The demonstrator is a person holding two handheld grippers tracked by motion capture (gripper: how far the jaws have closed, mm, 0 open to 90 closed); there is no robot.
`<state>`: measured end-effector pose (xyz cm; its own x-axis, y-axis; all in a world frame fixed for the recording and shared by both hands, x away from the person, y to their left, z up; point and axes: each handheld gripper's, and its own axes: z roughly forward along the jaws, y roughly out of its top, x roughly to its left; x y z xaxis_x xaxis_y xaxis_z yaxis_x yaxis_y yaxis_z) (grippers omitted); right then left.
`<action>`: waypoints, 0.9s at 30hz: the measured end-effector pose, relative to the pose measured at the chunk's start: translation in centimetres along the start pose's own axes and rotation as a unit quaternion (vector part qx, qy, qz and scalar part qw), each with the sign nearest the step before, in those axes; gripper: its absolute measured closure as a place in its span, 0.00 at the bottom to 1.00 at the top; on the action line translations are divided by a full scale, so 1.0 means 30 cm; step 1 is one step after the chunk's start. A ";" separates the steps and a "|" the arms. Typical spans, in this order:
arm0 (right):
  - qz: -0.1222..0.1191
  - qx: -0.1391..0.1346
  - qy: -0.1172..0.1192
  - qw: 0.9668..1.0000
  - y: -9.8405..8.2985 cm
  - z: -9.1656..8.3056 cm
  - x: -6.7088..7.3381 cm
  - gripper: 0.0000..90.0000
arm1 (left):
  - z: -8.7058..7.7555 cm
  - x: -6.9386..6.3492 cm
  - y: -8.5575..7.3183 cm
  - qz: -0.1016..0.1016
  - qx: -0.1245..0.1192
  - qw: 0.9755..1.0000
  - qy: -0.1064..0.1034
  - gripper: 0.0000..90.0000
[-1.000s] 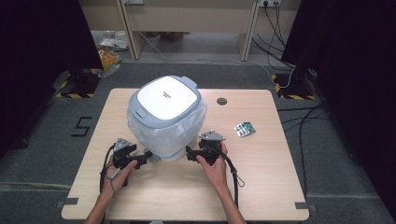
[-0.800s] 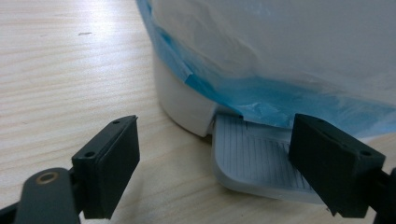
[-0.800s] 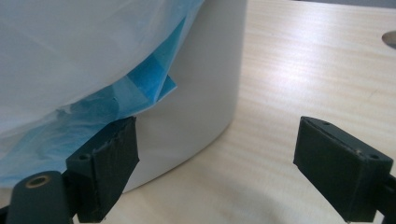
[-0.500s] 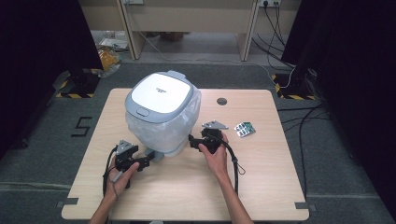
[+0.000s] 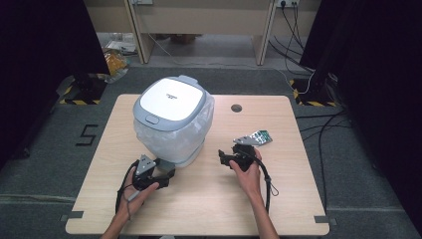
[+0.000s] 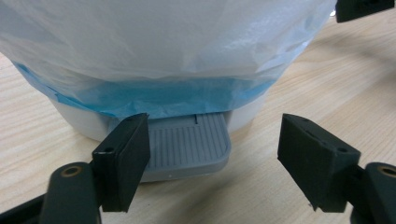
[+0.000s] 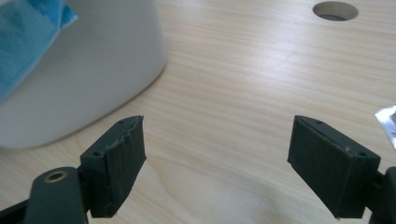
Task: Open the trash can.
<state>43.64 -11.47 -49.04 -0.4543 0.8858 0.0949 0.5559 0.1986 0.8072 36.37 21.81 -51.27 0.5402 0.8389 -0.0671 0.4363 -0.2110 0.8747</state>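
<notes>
Wooden table (image 5: 209,199) seen from above, w/ white pedal bin (image 5: 171,122) standing upright on its left-centre part. Bin lid shut, grey-rimmed; thin plastic liner (image 6: 154,51) hanging down over bin walls, blue edge near the base. Grey ribbed foot pedal (image 6: 191,144) sticking out at bin's foot, toward near edge of table.

Left gripper (image 5: 166,175) low on table, just in front of bin, aimed at pedal. Jaws apart w/ nothing gripped, having just been closing; in left gripper view one pad overlaps pedal's left edge, other well clear to the side; contact w/ pedal not clear.

Right gripper (image 5: 222,158) to right of bin, off it, bare wood btwn its jaws. Jaws apart, nothing btwn them, having just been closing a little.

Foil blister pack (image 5: 261,138) just beyond right hand (image 5: 249,172). Round cable hole (image 5: 236,107) in tabletop further back.
</notes>
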 end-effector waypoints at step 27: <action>-0.006 0.003 0.008 1.000 -0.051 -0.042 -0.017 0.21 | 0.020 0.008 -0.018 0.037 0.033 0.999 -0.011 0.31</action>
<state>42.15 -12.76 -49.58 -0.4722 0.8763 0.0955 0.5541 0.2109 0.8053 36.70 21.83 -52.04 0.5882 0.8086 -0.0158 0.4409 -0.3042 0.8445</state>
